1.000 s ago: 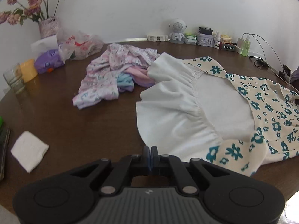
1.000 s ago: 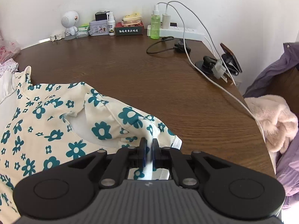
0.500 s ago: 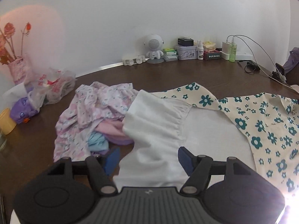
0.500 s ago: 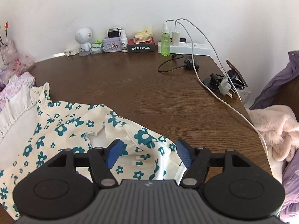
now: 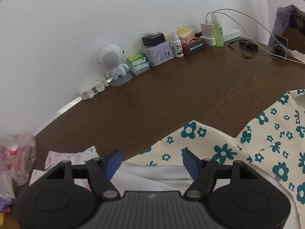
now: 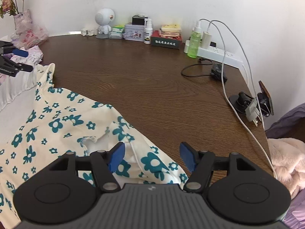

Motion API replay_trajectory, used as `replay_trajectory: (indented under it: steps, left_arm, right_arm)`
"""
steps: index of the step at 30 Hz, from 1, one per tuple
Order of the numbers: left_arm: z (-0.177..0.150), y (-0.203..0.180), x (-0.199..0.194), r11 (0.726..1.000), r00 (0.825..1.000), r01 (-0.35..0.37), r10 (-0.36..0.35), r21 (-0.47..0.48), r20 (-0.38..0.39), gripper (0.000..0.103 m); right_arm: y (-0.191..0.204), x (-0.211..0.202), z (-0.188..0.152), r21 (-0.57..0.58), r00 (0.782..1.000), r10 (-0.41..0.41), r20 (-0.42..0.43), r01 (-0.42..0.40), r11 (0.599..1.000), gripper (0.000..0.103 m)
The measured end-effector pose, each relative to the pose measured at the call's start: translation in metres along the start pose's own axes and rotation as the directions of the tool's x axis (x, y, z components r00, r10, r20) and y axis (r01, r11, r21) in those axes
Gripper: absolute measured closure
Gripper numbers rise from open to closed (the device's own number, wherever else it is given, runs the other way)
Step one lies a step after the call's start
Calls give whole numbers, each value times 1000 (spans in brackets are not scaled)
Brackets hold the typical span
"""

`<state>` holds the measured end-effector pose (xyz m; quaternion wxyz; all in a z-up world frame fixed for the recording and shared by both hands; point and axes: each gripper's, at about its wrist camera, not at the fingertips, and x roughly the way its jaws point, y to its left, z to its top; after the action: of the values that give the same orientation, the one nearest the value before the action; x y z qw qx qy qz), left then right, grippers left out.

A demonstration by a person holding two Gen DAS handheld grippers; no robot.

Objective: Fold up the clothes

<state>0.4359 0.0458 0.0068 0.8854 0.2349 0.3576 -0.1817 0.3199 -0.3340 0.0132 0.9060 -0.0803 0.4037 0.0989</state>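
Note:
A cream dress with teal flowers [image 6: 57, 124] lies spread on the brown table [image 6: 152, 80], its white lining [image 5: 156, 173] turned up at one end. My left gripper [image 5: 152, 162] hovers over the dress's far edge where lining meets print. Its jaws are opening, and the cloth lies below them, not pinched. It also shows at the far left in the right wrist view, left gripper [image 6: 22, 60]. My right gripper [image 6: 152, 156] stands open above a rumpled floral corner of the dress near the table's front.
A pile of pink floral clothes [image 5: 72, 156] and a plastic bag [image 5: 17, 156] lie left of the dress. Along the wall stand a white robot figure [image 6: 104, 22], tins, bottles and a power strip [image 6: 219, 52]. Cables [image 6: 238, 103] and a fluffy pink garment [image 6: 286, 162] are at the right.
Both grippers went from shut to open and let go of the dress. The left one swept across the dress to its far edge. The right one shifted only slightly.

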Motion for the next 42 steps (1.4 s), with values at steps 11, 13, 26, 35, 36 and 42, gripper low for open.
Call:
replay_trajectory:
  steps: [11,13,26,35,36,42]
  left_arm:
    - [1,27,50,992,991,122,-120,40,-58,31]
    - [-1,30,54,988,987,151,-149,29,-62,32]
    - [-43,39,9,985,999,33,-37,-169,-23,103]
    - [-54,43,-3,947,996,-93,87,-308,-34,91]
    - [-53,42,-8,946,995,-98,94,-310,-25,78]
    - [-55,29,-54,952,992,-75,103,-298,79,34]
  right_arm:
    - [25,39,21,-108,995,-5,-104,-6,994,50]
    - [22,43,21,-90,993,2,-114,-12,996,54]
    - [-5,49,31,14,996,-45,-71,46,999,97]
    - [-2,74,45,46,998,-41,-37,43,998,74]
    - [-5,67,46,69,999,-39,-22,41,997,55]
    - [-19,3,35,170,996,54,64,-64,983,53]
